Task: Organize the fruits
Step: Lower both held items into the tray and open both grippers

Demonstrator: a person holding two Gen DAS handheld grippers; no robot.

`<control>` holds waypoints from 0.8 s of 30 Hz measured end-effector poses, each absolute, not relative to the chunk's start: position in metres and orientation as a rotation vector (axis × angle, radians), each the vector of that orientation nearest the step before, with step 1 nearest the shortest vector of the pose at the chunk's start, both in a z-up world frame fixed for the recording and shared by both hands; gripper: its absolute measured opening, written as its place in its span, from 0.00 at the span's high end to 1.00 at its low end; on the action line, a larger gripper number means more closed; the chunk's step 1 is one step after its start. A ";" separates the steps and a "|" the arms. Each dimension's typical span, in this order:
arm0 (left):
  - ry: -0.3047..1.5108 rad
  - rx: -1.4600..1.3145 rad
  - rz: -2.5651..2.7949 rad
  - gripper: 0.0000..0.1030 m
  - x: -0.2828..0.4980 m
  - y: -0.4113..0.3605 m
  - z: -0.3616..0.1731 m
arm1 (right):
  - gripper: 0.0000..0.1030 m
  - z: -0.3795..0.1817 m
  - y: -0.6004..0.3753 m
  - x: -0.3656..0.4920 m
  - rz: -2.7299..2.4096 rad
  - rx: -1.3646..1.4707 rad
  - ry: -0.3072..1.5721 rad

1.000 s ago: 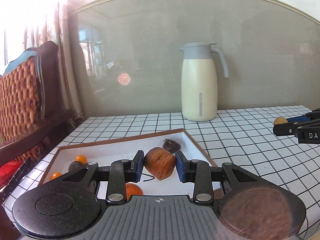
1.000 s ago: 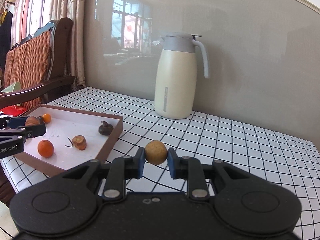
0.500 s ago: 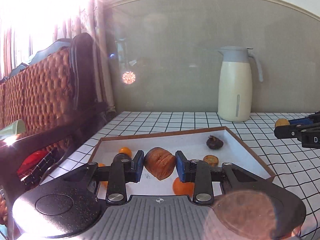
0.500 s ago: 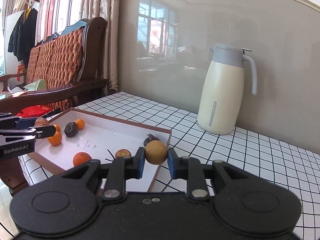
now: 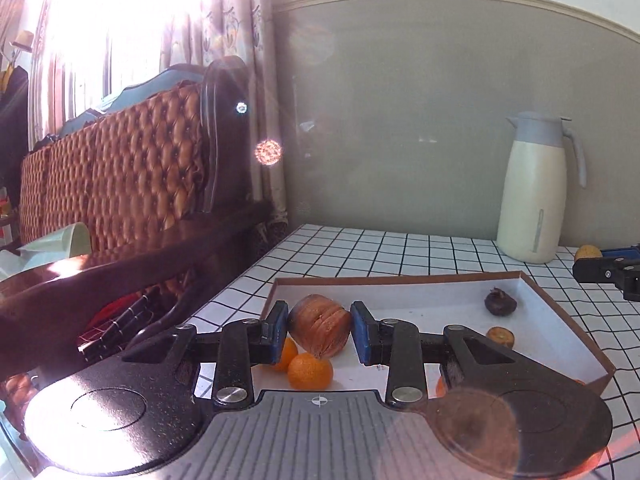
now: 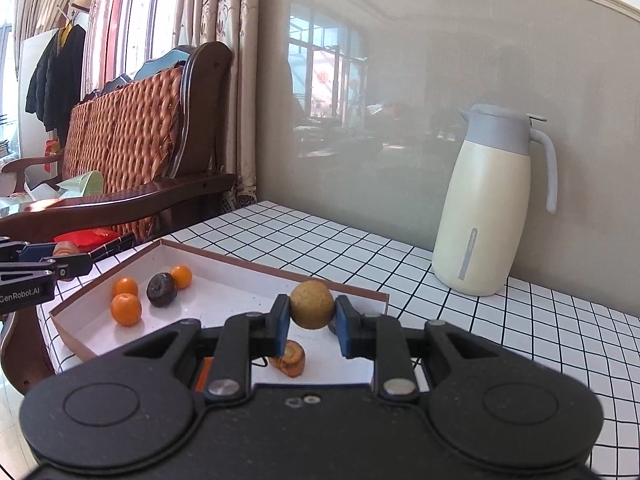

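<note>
Left gripper [image 5: 319, 328] is clamped on a chunky reddish-brown fruit [image 5: 320, 325], both blue pads pressed into its sides, and it's held up in the air over the near-left part of the tray [image 5: 568, 312]. Right gripper [image 6: 311, 322] has a round tan fruit [image 6: 311, 304] pinched between its pads the same way, hanging over the tray's near-right side, close to the far rim as that camera sees it.

So the tray is a shallow white box with a brown edge, sitting on the black-and-white checked tablecloth [image 6: 360, 256]. Inside it, from the right wrist view: three small oranges [image 6: 126, 309] bunched at the left end with a dark wrinkly fruit [image 6: 161, 289] right in among them, plus a cut orange-brown piece [image 6: 291, 357] lying just below the gripper's left pad. The left wrist view also shows another dark fruit [image 5: 500, 303] toward the tray's far right corner and a small sliced bit [image 5: 500, 336] near it.

Further out there's a cream thermos jug [image 6: 486, 200] with a grey lid standing on the table by the wall, well away from the tray. Off the table's left edge is a wooden sofa [image 6: 132, 140] with an orange quilted back, and curtains [image 6: 224, 40] behind that.
</note>
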State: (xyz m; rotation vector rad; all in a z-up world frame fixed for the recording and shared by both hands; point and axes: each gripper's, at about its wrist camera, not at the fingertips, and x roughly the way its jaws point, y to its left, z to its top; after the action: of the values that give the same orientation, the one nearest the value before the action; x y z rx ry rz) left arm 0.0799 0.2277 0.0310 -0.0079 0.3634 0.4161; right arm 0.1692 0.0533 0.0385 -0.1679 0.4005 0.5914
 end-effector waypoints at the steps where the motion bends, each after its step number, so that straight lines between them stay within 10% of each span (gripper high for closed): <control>1: 0.362 -0.013 0.416 0.67 0.083 0.230 0.031 | 0.85 0.040 0.056 0.172 0.590 -0.162 0.397; 24: 0.419 -0.038 0.413 0.67 0.155 0.257 0.018 | 0.85 0.027 0.073 0.234 0.561 -0.099 0.455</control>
State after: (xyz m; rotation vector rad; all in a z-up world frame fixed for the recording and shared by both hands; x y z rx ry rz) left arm 0.1553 0.2570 0.0176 -0.0382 0.4189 0.4132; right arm 0.2342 0.0730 0.0273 -0.0988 0.4549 0.5611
